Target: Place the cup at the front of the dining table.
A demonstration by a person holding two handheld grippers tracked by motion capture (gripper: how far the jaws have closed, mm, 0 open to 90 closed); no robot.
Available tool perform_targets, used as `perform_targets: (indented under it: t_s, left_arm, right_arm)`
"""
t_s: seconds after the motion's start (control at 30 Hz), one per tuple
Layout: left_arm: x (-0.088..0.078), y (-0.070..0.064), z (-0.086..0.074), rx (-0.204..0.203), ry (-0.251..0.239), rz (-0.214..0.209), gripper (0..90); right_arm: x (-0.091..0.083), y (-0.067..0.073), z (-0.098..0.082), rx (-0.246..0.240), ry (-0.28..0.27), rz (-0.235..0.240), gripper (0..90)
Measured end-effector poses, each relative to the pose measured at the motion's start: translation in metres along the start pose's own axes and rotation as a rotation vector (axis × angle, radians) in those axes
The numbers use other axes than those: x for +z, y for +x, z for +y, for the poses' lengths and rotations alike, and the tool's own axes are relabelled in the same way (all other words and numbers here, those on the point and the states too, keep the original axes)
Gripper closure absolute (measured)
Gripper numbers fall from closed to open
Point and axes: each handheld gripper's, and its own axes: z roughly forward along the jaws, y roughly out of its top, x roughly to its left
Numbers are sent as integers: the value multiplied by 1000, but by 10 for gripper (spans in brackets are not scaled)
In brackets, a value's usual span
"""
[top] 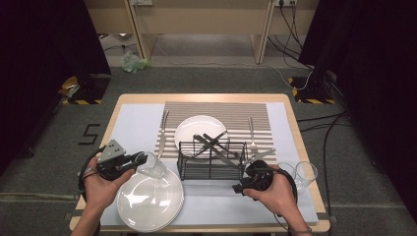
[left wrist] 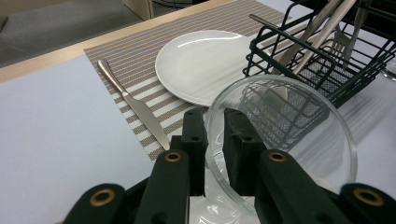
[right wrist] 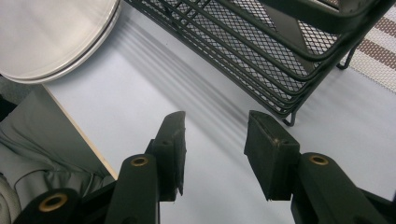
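Left tool [left wrist: 214, 135] clamps glass [left wrist: 280, 140] rim | right tool [right wrist: 215, 154] released | blue mat [top: 137, 123] on wooden table [top: 206, 97] | grey floor [top: 49, 147]

Open tongs [right wrist: 214, 154] near wire basket [right wrist: 261, 56]

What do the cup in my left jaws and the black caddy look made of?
The cup looks like clear glass: the caddy shows through its wall, and the rim glints. The caddy looks like black-coated metal wire and mesh, matte, with thin rigid bars; the coating type is unclear.
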Motion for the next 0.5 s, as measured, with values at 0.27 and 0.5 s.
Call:
perform_targets:
  t_s: [0.27,0.5]
  left_arm:
    - [5,3,3,-2,-5,18,788]
    - [13,10,7,30,-18,20,788]
  right_arm:
    - [0,0,0,2,0,1,576]
    - [0,0,0,0,-1,1,576]
